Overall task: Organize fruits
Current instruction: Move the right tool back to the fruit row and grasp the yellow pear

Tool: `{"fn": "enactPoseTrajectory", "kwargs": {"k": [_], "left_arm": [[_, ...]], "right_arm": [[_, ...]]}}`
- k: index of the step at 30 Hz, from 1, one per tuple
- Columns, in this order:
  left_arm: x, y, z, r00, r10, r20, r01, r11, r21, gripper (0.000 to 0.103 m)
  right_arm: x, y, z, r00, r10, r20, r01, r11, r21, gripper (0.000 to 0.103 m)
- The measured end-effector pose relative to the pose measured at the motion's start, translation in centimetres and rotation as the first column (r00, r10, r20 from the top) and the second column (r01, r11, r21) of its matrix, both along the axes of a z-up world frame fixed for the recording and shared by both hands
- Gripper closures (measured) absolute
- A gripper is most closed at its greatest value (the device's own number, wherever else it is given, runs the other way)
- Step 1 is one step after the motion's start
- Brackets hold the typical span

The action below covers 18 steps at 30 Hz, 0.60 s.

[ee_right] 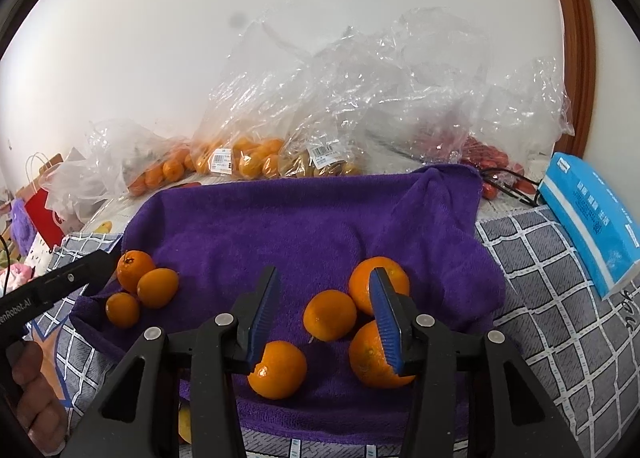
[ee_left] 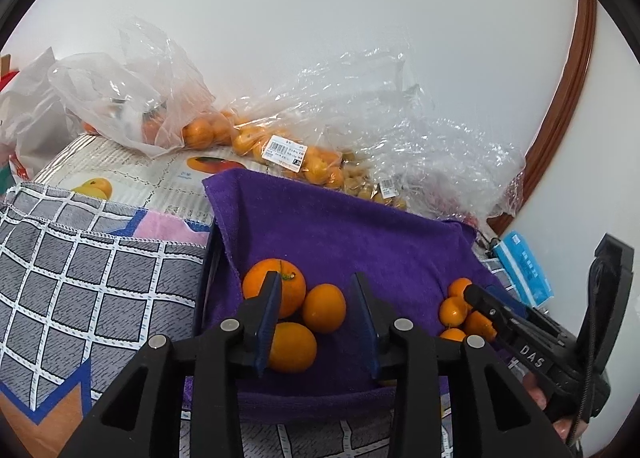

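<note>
Oranges [ee_right: 330,320] dot purple towel [ee_right: 280,218] on checked cloth [ee_right: 540,278]; both grippers' fingers [ee_left: 268,310] apart, empty.

Looks like a home: checked cloth [ee_right: 560,278] on the table, shop bags of fruit [ee_right: 248,154], tissue pack [ee_right: 592,218], wooden door frame [ee_right: 576,38]

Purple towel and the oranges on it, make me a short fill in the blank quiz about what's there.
1. The oranges lie on a towel coloured ____.
2. In the right wrist view the group beside the left gripper counts ____ fruits.
3. The pack at the right is coloured ____.
4. The bagged fruit lies in clear ____ bags.

Missing words: purple; three; blue; plastic
</note>
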<state>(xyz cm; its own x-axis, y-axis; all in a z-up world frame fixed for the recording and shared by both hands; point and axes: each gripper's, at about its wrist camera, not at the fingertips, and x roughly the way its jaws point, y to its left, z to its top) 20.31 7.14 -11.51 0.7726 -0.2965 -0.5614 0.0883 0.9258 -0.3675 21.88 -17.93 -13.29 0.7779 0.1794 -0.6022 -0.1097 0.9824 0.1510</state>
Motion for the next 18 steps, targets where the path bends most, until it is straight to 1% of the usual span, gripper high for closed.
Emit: {"fn": "enactPoseTrajectory", "kwargs": {"k": [3,6,8,9,11,13,15,18], "left_arm": [[-0.4,0.1,0.4,1.000,0.007,0.023,-0.007,1.000,0.001,0.064],[-0.5,0.1,0.6,0.999,0.014,0.033,-0.014,1.000,0.013,0.064],[-0.6,0.1,0.7,0.999,0.021,0.038,-0.022,1.000,0.018,0.064],[-0.6,0.2,0.7,0.999,0.024,0.039,-0.025,1.000,0.019,0.064],[-0.6,0.3,0.7,0.999,0.036,0.038,-0.037,0.999,0.025,0.064],[-0.6,0.6,0.8,0.998,0.047,0.036,-0.048,0.999,0.023,0.064],[-0.7,1.0,1.0,0.998,0.052,0.035,-0.052,0.999,0.003,0.064],[-1.0,1.5,1.2,0.997,0.063,0.039,-0.063,0.998,-0.018,0.064]], "right_arm": [[-0.5,0.2,0.5,0.999,-0.016,0.043,0.017,0.999,-0.028,0.057],[-1.0,0.3,1.1,0.998,-0.013,0.065,0.014,1.000,-0.024,0.057],[-0.8,0.4,1.4,0.999,0.018,0.048,-0.019,1.000,0.004,0.057],[-0.7,0.5,1.6,0.999,0.034,0.021,-0.034,0.999,0.013,0.057],[-1.0,0.9,2.1,1.000,0.024,-0.002,-0.024,1.000,0.008,0.058],[-2.0,1.5,2.6,1.000,0.023,-0.007,-0.023,1.000,-0.004,0.060],[-3.5,2.2,2.9,0.999,0.035,-0.005,-0.035,0.999,-0.021,0.062],[-5.9,3.0,2.7,0.999,0.051,-0.018,-0.051,0.998,-0.029,0.064]]}}
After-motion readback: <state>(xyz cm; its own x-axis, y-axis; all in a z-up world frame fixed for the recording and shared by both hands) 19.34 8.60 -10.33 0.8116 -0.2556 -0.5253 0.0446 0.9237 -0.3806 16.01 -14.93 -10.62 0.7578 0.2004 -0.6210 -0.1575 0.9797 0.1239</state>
